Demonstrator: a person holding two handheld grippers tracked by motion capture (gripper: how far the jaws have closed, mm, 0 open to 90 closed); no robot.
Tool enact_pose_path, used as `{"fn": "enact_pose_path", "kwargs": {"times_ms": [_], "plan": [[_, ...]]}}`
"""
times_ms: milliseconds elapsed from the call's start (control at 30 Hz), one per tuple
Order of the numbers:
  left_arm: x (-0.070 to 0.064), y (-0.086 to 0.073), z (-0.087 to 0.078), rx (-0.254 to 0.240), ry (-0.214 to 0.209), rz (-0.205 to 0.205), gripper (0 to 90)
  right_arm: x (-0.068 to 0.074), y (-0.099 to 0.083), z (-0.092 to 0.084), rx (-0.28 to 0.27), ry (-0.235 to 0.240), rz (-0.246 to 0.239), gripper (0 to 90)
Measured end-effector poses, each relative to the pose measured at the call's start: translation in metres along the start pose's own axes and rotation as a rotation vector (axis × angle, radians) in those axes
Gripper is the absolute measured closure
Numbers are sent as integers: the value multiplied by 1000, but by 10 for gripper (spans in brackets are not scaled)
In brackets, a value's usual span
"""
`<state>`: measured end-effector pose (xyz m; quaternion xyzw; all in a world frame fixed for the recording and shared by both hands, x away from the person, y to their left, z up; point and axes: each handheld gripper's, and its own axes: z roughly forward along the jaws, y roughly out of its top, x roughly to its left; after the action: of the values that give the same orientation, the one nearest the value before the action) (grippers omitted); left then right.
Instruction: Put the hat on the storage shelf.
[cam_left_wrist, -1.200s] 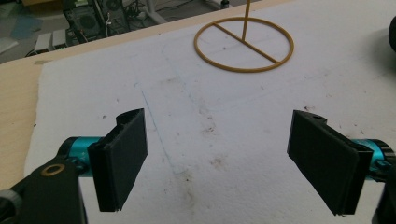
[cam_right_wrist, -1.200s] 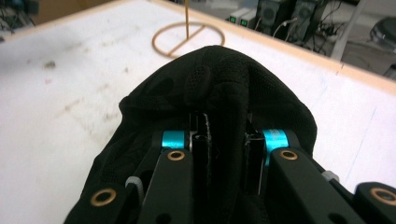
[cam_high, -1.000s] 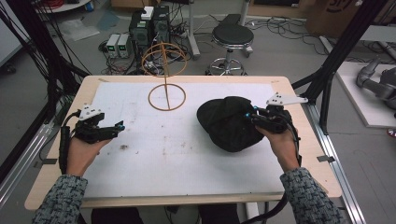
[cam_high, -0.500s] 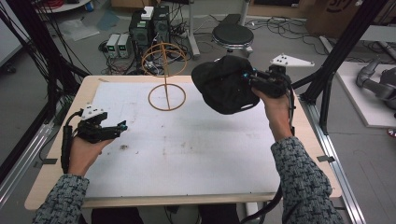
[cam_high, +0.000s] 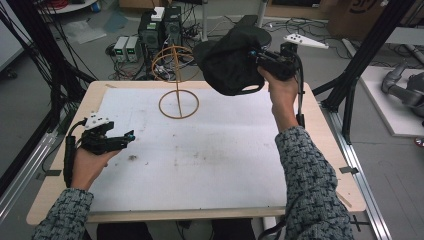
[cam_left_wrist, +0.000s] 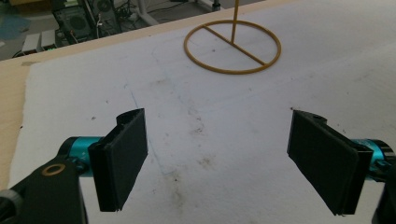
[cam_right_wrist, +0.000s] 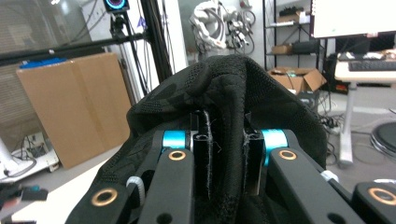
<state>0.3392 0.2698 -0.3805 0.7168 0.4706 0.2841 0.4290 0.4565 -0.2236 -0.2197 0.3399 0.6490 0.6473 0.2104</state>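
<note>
The table (cam_high: 320, 165), covered by a white mat (cam_high: 200, 160), carries a yellow wire hat stand (cam_high: 178, 80) at its far middle: a ring base flat on the mat, a thin upright post, and a hoop head at the top. A black mesh cap (cam_high: 231, 62) hangs in the air to the right of the stand's head and well above the mat, pinched in the right gripper (cam_high: 256, 56). In the right gripper view the jaws are clamped hard on a fold of the cap's fabric (cam_right_wrist: 224, 140), which bunches up over them. The left gripper (cam_high: 125, 138) rests low at the near left, its jaws spread wide with nothing between them, the stand's ring (cam_left_wrist: 232, 46) well ahead of it.

The likely step is setting the cap over the hoop. The stand looks light and unanchored, so a sideways brush from the cap or gripper could tip it. The drooping crown could also snag on the hoop rather than open over it.
</note>
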Motion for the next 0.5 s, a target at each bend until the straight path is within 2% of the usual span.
{"fn": "enact_pose_path", "kwargs": {"times_ms": [100,167,233,300,367,400,500], "plan": [[2,0,-1,0,-2,0,204,1,3,13,-23,17,28,807],[2,0,-1,-2,-2,3,204,2,5,26,-30,31,24,807],[2,1,-3,-2,-3,11,204,3,5,31,-31,32,14,807],[2,1,-4,-3,-2,16,204,6,6,40,-34,52,13,806],[2,2,-5,-5,-3,21,204,10,7,55,-68,89,28,806],[1,2,-6,-2,-6,25,204,10,7,55,-68,89,28,806],[-1,2,-8,-6,-9,31,204,14,10,73,-76,125,32,807]]}}
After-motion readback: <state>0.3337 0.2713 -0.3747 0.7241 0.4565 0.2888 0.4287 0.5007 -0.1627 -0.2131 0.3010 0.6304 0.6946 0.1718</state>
